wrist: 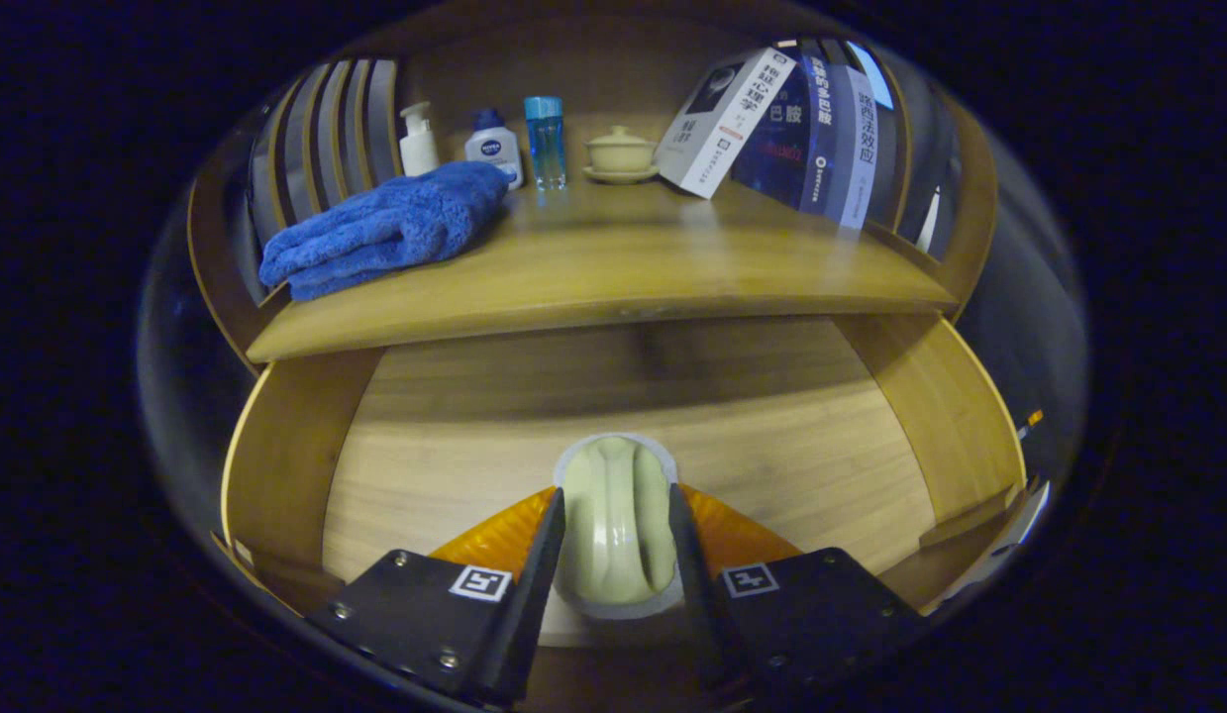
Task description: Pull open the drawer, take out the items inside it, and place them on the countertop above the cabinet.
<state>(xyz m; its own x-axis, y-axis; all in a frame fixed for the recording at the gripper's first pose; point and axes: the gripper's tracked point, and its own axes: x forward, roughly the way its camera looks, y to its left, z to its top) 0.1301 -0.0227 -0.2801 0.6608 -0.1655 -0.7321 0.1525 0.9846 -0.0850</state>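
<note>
The wooden drawer (296,465) stands pulled open below the countertop (613,267). My gripper (615,535) is shut on a pale green, rounded soap-like bar in a clear wrapper (615,515); both fingers press its sides. An orange packet (494,540) shows on either side of the bar, partly hidden behind the fingers (539,564). I cannot tell whether the bar rests on the drawer floor or is lifted off it. A folded blue towel (385,228) lies on the countertop's left part.
At the back of the countertop stand a white pump bottle (417,141), a white lotion bottle (494,147), a blue glass bottle (545,141) and a lidded cream cup on a saucer (621,153). Books (821,129) lean at the right.
</note>
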